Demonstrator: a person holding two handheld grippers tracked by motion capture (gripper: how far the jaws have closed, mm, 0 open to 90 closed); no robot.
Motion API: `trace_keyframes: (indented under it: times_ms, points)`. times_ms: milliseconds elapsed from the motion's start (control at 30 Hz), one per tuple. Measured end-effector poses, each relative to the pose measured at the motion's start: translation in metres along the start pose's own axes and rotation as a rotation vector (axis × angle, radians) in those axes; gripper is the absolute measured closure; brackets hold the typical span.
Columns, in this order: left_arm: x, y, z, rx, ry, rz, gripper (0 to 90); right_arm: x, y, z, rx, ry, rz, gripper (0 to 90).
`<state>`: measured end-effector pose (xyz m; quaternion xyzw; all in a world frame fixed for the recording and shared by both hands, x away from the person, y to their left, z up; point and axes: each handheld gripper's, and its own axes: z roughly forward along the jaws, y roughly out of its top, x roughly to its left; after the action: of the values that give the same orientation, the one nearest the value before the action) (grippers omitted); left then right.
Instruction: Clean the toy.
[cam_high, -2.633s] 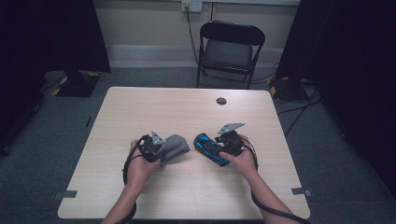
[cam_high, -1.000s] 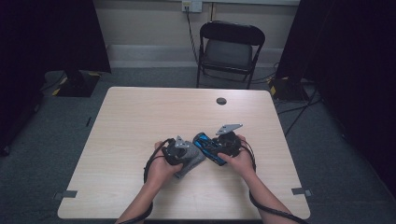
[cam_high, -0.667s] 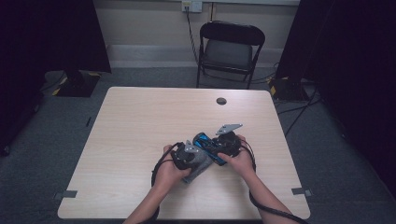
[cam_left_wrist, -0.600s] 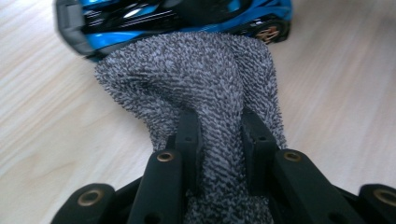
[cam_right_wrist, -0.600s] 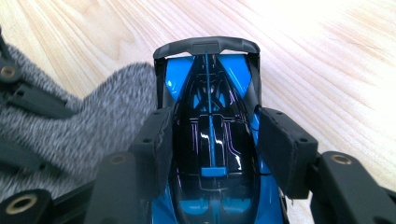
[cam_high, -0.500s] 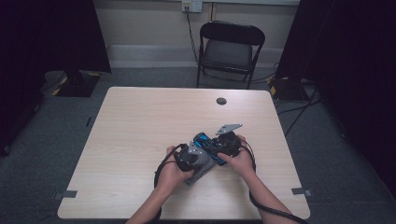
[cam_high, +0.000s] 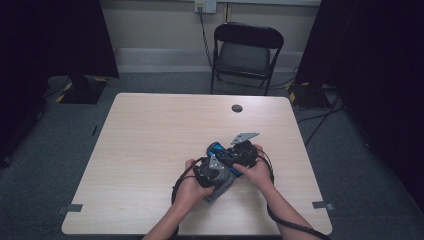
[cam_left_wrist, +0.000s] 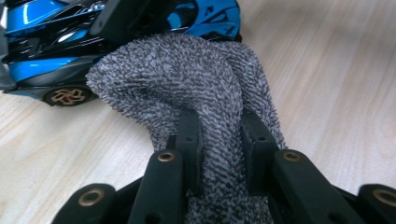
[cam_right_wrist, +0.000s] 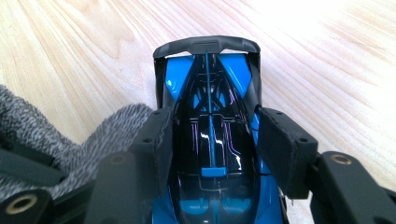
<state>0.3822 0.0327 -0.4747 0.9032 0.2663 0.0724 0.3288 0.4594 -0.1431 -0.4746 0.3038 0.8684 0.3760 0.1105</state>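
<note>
Right gripper clamps glossy blue-black toy car | left gripper pinches speckled grey cloth

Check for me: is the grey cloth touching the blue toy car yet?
Touching. In the left gripper view the grey cloth presses against the side of the blue toy car, with no gap showing between them.

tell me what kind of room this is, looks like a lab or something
Probably a recording studio or lab setup: a bare wooden table ringed by dark curtains, a folding chair, and cables trailing across grey carpet.
</note>
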Motion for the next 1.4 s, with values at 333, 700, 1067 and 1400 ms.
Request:
trace_keyframes:
  times_ms: [333, 700, 1067, 1400]
  points:
    - [-0.011, 0.005, 0.003, 0.005, -0.021, 0.03, 73.1, 0.0, 0.0, 0.0, -0.003, 0.003, 0.0, 45.9]
    - [-0.019, 0.007, 0.007, -0.023, -0.039, 0.028, 73.2, 0.0, -0.001, 0.0, -0.006, 0.002, 0.002, 45.8]
    - [-0.027, 0.011, 0.009, -0.041, -0.083, 0.046, 73.4, 0.0, -0.001, 0.0, -0.006, 0.001, 0.002, 45.8]
    - [-0.039, 0.016, 0.007, -0.074, -0.142, 0.069, 73.7, 0.0, -0.001, 0.0, -0.01, 0.002, 0.006, 45.8]
